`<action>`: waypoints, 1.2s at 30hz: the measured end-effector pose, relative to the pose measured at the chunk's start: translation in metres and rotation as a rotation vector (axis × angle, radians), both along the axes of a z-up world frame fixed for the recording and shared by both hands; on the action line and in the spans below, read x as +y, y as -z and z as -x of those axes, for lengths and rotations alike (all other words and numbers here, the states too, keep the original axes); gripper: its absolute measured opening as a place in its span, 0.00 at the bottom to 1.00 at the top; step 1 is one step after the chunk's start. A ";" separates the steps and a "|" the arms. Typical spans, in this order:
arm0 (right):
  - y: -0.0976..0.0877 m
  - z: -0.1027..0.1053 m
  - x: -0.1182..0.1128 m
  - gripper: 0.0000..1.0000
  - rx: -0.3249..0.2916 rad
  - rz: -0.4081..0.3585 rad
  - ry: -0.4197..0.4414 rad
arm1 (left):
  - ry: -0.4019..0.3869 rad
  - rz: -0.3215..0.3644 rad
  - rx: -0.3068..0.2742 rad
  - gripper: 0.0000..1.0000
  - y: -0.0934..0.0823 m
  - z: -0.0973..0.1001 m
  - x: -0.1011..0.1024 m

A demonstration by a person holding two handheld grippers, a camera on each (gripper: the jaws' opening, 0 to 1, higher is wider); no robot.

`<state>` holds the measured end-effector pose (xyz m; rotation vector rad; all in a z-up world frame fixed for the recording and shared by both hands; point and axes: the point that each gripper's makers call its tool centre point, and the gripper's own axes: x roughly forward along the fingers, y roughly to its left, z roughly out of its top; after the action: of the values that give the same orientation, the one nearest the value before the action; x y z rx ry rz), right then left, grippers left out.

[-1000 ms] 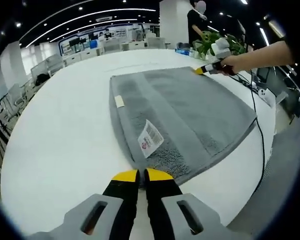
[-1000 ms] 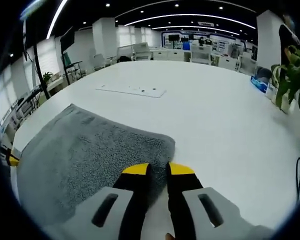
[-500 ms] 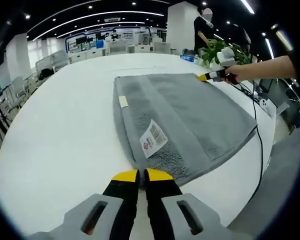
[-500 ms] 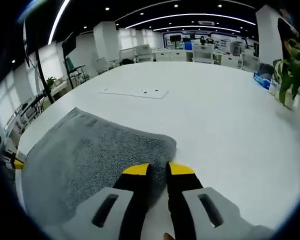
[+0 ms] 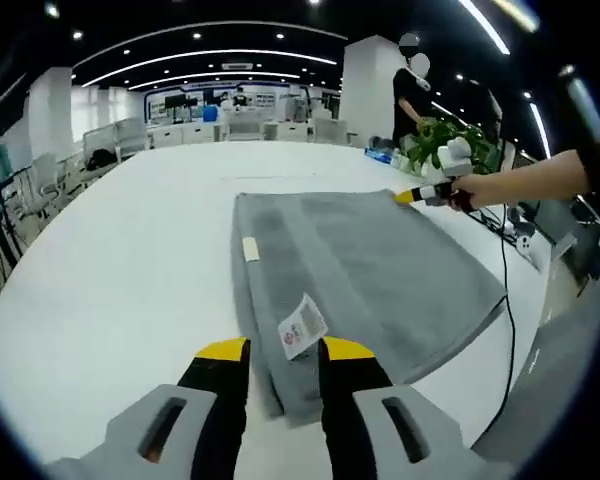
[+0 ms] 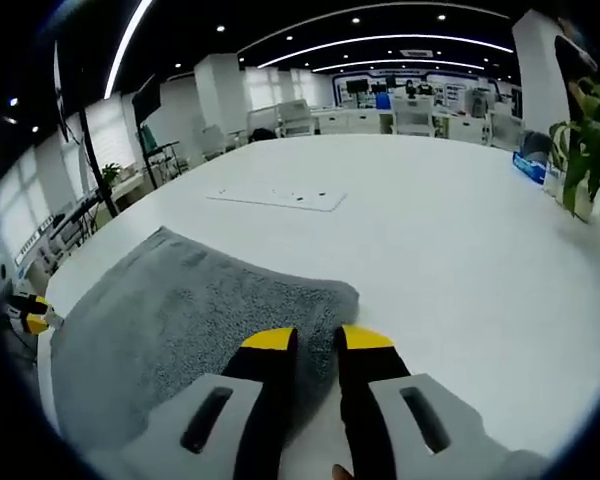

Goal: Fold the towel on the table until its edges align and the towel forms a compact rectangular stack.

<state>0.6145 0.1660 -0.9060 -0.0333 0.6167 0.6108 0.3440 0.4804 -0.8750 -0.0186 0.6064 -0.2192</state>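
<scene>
A grey towel (image 5: 370, 270) lies flat and folded on the white table (image 5: 130, 250), with a white label (image 5: 302, 327) and a small tag (image 5: 250, 249) near its left edge. My left gripper (image 5: 285, 350) is open, its jaws either side of the towel's near corner. At the far corner a hand holds my right gripper (image 5: 420, 195). In the right gripper view the towel (image 6: 180, 330) spreads to the left and the right gripper (image 6: 318, 340) is shut on its corner edge, jaws close together. The left gripper's yellow tip (image 6: 30, 318) peeks in at the far left.
A black cable (image 5: 508, 290) runs along the table's right edge by the towel. A potted plant (image 5: 435, 95) stands at the far right, with a person (image 5: 410, 80) behind it. A flat white panel (image 6: 275, 198) lies on the table beyond the towel.
My left gripper's jaws have spread apart from nearly touching and now straddle the towel corner. The right gripper's jaw gap looks the same.
</scene>
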 end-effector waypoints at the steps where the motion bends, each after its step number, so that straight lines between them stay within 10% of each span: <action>1: -0.002 0.001 0.000 0.16 -0.001 -0.003 -0.003 | -0.004 0.015 -0.013 0.29 -0.001 -0.002 -0.004; 16: -0.028 -0.002 -0.011 0.17 -0.027 -0.066 0.014 | 0.285 0.067 -0.064 0.33 -0.033 -0.026 -0.141; 36: -0.046 0.034 -0.011 0.20 -0.045 -0.138 -0.021 | 0.728 0.111 0.007 0.30 -0.012 0.008 -0.289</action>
<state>0.5802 0.1553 -0.8599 0.0752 0.5301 0.6700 0.3361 0.1909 -0.8633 0.0961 0.5883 -0.9586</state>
